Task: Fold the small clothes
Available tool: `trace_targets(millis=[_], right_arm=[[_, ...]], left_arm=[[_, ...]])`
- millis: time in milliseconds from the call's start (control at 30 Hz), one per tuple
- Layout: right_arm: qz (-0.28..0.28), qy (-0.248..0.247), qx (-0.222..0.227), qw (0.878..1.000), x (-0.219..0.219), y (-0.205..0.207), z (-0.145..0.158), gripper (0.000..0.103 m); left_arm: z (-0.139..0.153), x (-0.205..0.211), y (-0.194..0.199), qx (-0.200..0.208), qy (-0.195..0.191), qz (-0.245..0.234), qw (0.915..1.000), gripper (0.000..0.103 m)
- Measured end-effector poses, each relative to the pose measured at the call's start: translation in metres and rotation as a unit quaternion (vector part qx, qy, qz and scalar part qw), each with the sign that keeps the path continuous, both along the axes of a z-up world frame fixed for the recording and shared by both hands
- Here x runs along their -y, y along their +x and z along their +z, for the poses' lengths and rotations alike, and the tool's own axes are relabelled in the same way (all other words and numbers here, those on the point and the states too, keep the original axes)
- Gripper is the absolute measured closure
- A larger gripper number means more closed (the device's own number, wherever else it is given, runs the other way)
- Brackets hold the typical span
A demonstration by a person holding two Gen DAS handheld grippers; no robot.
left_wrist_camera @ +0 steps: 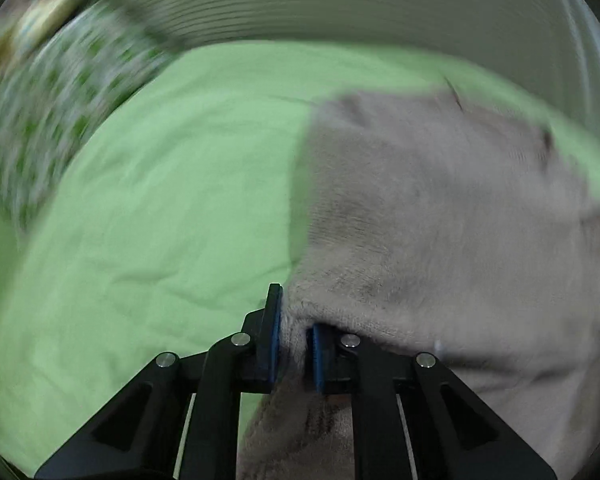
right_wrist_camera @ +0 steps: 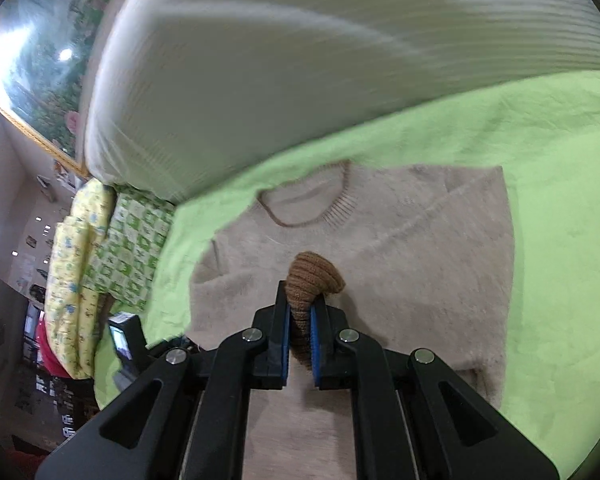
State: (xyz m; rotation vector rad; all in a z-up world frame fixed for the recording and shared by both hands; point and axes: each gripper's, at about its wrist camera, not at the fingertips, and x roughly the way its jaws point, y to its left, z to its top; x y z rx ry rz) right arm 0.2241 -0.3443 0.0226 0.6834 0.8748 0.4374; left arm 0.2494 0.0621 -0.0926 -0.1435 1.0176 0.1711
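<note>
A small beige fuzzy sweater [right_wrist_camera: 400,248] lies on a light green bed sheet [right_wrist_camera: 560,200], its brown-edged neckline [right_wrist_camera: 308,204] toward the far side. My right gripper [right_wrist_camera: 300,320] is shut on the sweater's brown ribbed cuff [right_wrist_camera: 314,276] and holds it above the sweater's body. In the left wrist view my left gripper [left_wrist_camera: 294,332] is shut on a bunched edge of the same sweater [left_wrist_camera: 440,208], which spreads to the right over the green sheet [left_wrist_camera: 160,200]. The left view is blurred by motion.
A white ribbed pillow [right_wrist_camera: 280,60] lies at the far side of the bed. Green-patterned bedding [right_wrist_camera: 136,244] and a yellow quilt [right_wrist_camera: 76,280] lie at the left edge. The left gripper's body [right_wrist_camera: 126,340] shows at lower left. A framed picture [right_wrist_camera: 40,60] hangs on the wall.
</note>
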Motion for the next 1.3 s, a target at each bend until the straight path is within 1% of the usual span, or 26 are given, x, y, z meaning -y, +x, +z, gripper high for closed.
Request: trace_targets(millis=[33, 67, 133, 167, 267, 333, 400, 433, 467, 533, 567, 633, 667, 733, 767, 833, 867, 900, 967, 1000, 1033, 1067, 1167, 1200, 1233, 1300], right_arm=[[-0.003, 0.013, 0.028, 1.000, 0.004, -0.006, 0.009, 0.094], [-0.005, 0.007, 0.044, 0.999, 0.006, -0.010, 0.014, 0.094], [-0.005, -0.026, 0.041, 0.999, 0.007, -0.010, 0.010, 0.094], [-0.006, -0.044, 0.020, 0.999, 0.008, -0.006, -0.005, 0.094], [0.001, -0.101, -0.040, 0.994, 0.006, 0.002, -0.051, 0.094], [0.008, -0.104, -0.071, 0.992, 0.006, 0.003, -0.078, 0.094], [0.017, -0.129, -0.105, 0.986, 0.002, 0.003, -0.104, 0.094], [0.024, -0.125, -0.123, 0.984, 0.003, 0.004, -0.114, 0.093], [0.024, -0.120, -0.142, 0.982, 0.003, 0.002, -0.123, 0.089], [0.013, -0.131, -0.147, 0.980, 0.005, -0.003, -0.120, 0.082], [0.009, -0.135, -0.146, 0.980, 0.007, -0.004, -0.116, 0.077], [-0.008, -0.162, -0.132, 0.978, 0.008, -0.007, -0.098, 0.064], [-0.013, -0.168, -0.124, 0.978, 0.008, -0.006, -0.092, 0.056], [-0.012, -0.161, -0.093, 0.983, 0.003, -0.004, -0.073, 0.054], [-0.006, -0.157, -0.080, 0.984, -0.003, 0.000, -0.064, 0.054], [0.018, -0.141, -0.050, 0.989, -0.025, 0.013, -0.044, 0.054], [0.031, -0.130, -0.043, 0.990, -0.033, 0.017, -0.040, 0.054], [0.059, -0.108, -0.033, 0.992, -0.053, 0.029, -0.033, 0.054], [0.089, -0.078, -0.025, 0.993, -0.081, 0.046, -0.028, 0.054], [0.110, -0.069, -0.022, 0.991, -0.101, 0.061, -0.024, 0.054], [0.139, -0.068, -0.018, 0.988, -0.125, 0.078, -0.022, 0.054], [0.155, -0.067, -0.016, 0.986, -0.141, 0.088, -0.022, 0.054], [0.211, -0.045, -0.028, 0.976, -0.193, 0.129, -0.030, 0.054], [0.234, -0.047, -0.039, 0.970, -0.216, 0.146, -0.036, 0.055], [0.243, -0.053, -0.042, 0.968, -0.225, 0.152, -0.040, 0.055], [0.277, -0.080, -0.049, 0.956, -0.262, 0.173, -0.050, 0.055]], left_arm=[[0.002, -0.014, -0.006, 0.012, -0.040, 0.030, 0.9987, 0.094], [0.003, -0.030, -0.014, 0.026, -0.086, 0.065, 0.9938, 0.094], [-0.003, -0.044, -0.024, 0.032, -0.129, 0.093, 0.9868, 0.094], [-0.008, -0.047, -0.028, 0.030, -0.144, 0.099, 0.9841, 0.094], [-0.017, -0.048, -0.031, 0.022, -0.153, 0.101, 0.9827, 0.095], [-0.022, -0.051, -0.031, 0.021, -0.160, 0.105, 0.9812, 0.095], [-0.030, -0.056, -0.030, 0.018, -0.169, 0.108, 0.9796, 0.094], [-0.033, -0.058, -0.028, 0.016, -0.167, 0.105, 0.9802, 0.094], [-0.034, -0.057, -0.027, 0.013, -0.165, 0.099, 0.9812, 0.094], [-0.031, -0.059, -0.028, 0.010, -0.161, 0.091, 0.9826, 0.090], [-0.028, -0.059, -0.030, 0.008, -0.159, 0.087, 0.9834, 0.087], [-0.021, -0.061, -0.035, 0.005, -0.158, 0.083, 0.9840, 0.085], [-0.016, -0.062, -0.043, 0.005, -0.157, 0.081, 0.9842, 0.084], [-0.007, -0.063, -0.053, 0.007, -0.168, 0.077, 0.9827, 0.084], [0.000, -0.061, -0.063, 0.011, -0.184, 0.070, 0.9804, 0.084], [0.008, -0.055, -0.072, 0.014, -0.206, 0.058, 0.9767, 0.083], [0.010, -0.051, -0.072, 0.011, -0.224, 0.052, 0.9731, 0.081], [0.009, -0.048, -0.070, 0.007, -0.244, 0.049, 0.9684, 0.076], [0.007, -0.041, -0.061, 0.003, -0.289, 0.049, 0.9559, 0.072], [0.006, -0.039, -0.056, 0.001, -0.300, 0.048, 0.9528, 0.072], [0.005, -0.036, -0.051, -0.003, -0.305, 0.050, 0.9512, 0.071], [0.003, -0.034, -0.043, -0.010, -0.312, 0.054, 0.9486, 0.069], [-0.008, -0.038, -0.027, -0.021, -0.340, 0.074, 0.9372, 0.065], [-0.011, -0.040, -0.023, -0.024, -0.345, 0.081, 0.9347, 0.065], [-0.014, -0.042, -0.021, -0.025, -0.349, 0.089, 0.9327, 0.065], [-0.024, -0.049, -0.017, -0.031, -0.358, 0.107, 0.9270, 0.065]])
